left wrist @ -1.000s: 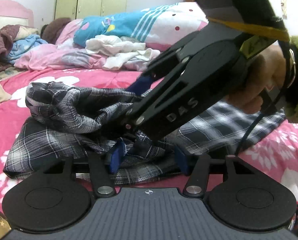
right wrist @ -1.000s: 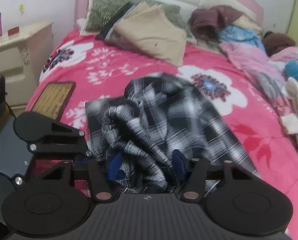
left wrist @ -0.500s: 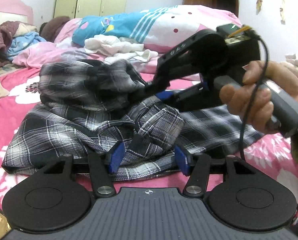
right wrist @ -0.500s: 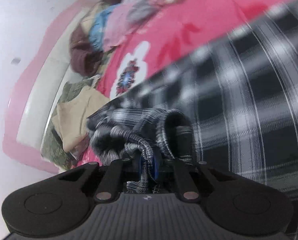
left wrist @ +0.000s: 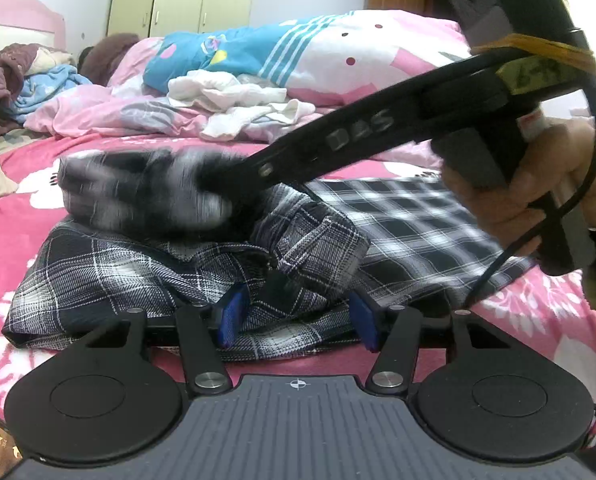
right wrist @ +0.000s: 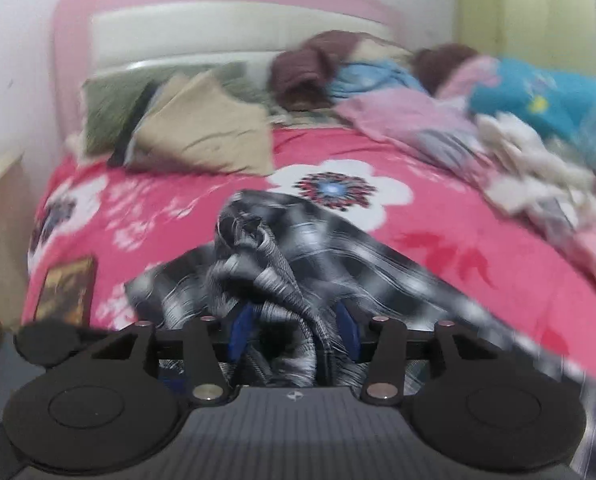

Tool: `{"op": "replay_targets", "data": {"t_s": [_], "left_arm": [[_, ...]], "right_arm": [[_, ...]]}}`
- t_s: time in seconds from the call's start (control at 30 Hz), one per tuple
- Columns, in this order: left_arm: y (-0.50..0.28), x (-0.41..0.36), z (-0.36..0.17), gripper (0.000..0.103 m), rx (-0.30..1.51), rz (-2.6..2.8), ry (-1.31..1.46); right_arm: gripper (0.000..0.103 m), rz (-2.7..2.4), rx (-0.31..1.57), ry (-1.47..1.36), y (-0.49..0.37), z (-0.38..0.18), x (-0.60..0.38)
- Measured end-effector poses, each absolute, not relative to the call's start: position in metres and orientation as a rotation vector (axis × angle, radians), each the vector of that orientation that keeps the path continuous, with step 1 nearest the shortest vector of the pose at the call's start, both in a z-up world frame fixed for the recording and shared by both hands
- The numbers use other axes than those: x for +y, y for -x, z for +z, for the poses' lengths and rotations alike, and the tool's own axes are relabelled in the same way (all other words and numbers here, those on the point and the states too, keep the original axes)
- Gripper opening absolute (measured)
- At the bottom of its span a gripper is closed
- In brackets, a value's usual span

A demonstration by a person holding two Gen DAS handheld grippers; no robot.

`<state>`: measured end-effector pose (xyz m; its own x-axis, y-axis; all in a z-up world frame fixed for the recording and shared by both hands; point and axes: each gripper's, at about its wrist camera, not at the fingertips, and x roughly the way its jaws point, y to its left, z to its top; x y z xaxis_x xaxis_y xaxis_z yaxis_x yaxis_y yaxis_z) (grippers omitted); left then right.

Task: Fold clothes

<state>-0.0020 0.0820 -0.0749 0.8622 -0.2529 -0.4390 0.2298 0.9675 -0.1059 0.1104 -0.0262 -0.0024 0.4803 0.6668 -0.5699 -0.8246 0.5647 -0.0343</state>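
Note:
A black-and-white plaid shirt (left wrist: 398, 224) lies crumpled on the pink floral bedspread (left wrist: 18, 232). My left gripper (left wrist: 298, 320) is low at the shirt's near edge, open, with loose folds between its blue pads. The right gripper's body (left wrist: 358, 136), held by a hand (left wrist: 538, 196), reaches in from the right; its tips are hidden in a blurred, raised bunch of the shirt (left wrist: 146, 196). In the right wrist view the right gripper (right wrist: 293, 334) has its pads apart with a twisted fold of the shirt (right wrist: 266, 280) running between them.
A white garment (left wrist: 238, 96), a pink sheet and a blue-and-pink quilt (left wrist: 298, 52) are heaped at the bed's far side. Beige folded clothes (right wrist: 202, 136) and pillows lie by the headboard (right wrist: 218, 32). A flat brown book-like item (right wrist: 66, 292) sits at the bed's left edge.
The right gripper, shut on a bunch of shirt half a second ago, now has its pads apart and has swung level toward the headboard. The bunch has moved left. The left gripper has stayed put.

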Motion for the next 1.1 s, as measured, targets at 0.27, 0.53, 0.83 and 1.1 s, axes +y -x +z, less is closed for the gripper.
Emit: {"op": "replay_targets", "data": {"t_s": [0.27, 0.53, 0.83, 1.1], "left_arm": [[0.004, 0.082, -0.075, 0.056, 0.463, -0.257, 0.045], [0.004, 0.082, -0.075, 0.056, 0.463, -0.258, 0.044], [0.003, 0.081, -0.075, 0.056, 0.455, -0.257, 0.041], [0.007, 0.088, -0.073, 0.056, 0.436, -0.276, 0.094]], "right_arm": [[0.032, 0.874, 0.603, 0.169, -0.139, -0.014, -0.023], [0.035, 0.688, 0.946, -0.69, -0.219, -0.057, -0.122], [0.057, 0.803, 0.814, -0.626, -0.204, -0.039, -0.129], [0.058, 0.864, 0.736, -0.295, -0.185, -0.027, -0.081]]}}
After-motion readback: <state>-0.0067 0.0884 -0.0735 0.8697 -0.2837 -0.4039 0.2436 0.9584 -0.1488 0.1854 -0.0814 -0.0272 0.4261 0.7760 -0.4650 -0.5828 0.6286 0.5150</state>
